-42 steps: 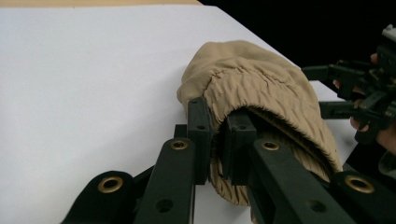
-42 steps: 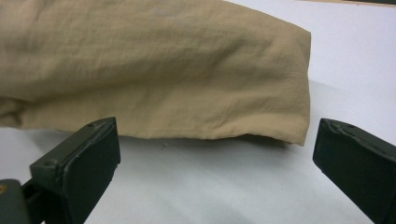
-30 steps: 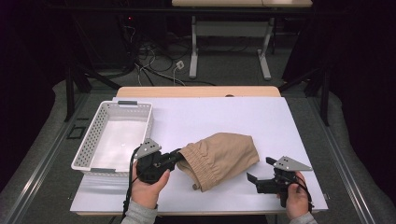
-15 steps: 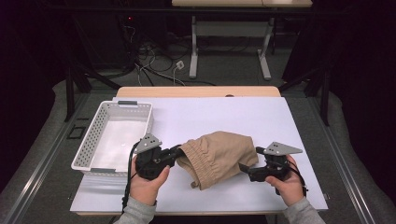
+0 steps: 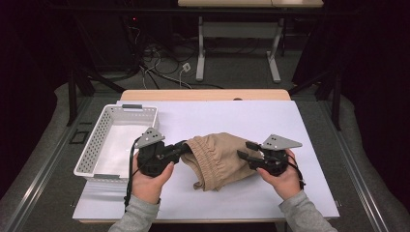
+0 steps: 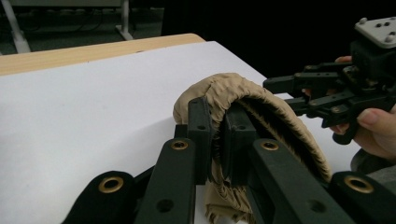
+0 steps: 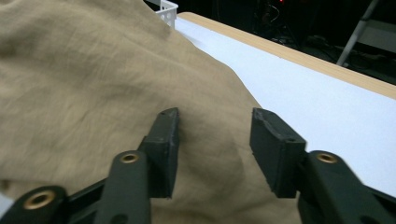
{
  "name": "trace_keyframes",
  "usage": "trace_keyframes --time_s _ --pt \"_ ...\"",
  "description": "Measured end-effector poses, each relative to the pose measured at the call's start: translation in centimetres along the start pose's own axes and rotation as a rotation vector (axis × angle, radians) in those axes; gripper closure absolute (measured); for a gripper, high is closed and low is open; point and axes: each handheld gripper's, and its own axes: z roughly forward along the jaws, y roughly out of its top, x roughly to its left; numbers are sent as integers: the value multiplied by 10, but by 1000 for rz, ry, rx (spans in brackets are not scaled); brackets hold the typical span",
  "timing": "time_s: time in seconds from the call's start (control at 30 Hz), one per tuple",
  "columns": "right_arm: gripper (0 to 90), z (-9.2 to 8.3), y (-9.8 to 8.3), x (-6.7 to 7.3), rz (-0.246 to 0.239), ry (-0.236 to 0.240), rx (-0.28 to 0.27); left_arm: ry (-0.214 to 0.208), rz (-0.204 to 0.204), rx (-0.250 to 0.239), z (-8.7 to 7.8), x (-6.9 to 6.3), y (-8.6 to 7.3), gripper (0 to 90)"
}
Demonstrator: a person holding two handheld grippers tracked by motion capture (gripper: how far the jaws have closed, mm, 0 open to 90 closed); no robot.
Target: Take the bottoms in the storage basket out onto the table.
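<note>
White table cover point(image 5: 290, 121); your left gripper point(image 5: 180, 149) clamps the tan shorts' point(image 5: 217, 154) waistband. Your right gripper point(image 5: 247, 151): jaws just closing, pads apart over cloth.

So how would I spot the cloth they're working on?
Find the white table. Right of the white basket, between the two grippers, lies the tan shorts: the lone soft, crumpled thing, with a gathered elastic waistband.

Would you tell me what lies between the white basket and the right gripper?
In the high view, the left gripper and the tan garment it clamps lie between the basket and the right gripper.
</note>
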Motion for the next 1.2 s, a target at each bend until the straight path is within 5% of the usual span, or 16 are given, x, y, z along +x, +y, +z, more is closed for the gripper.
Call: trace_keyframes --time_s 0.3,0.57,0.7,1.2 --pt "646 15 0 4 -17 32 25 -3 21 -3 6 -4 20 839" --pt "652 23 -10 3 14 57 32 11 36 6 25 -4 33 839" --pt "652 25 -18 0 40 72 37 13 20 16 36 0 33 838" --pt "624 34 -36 2 4 50 108 53 -47 77 88 24 25 839"
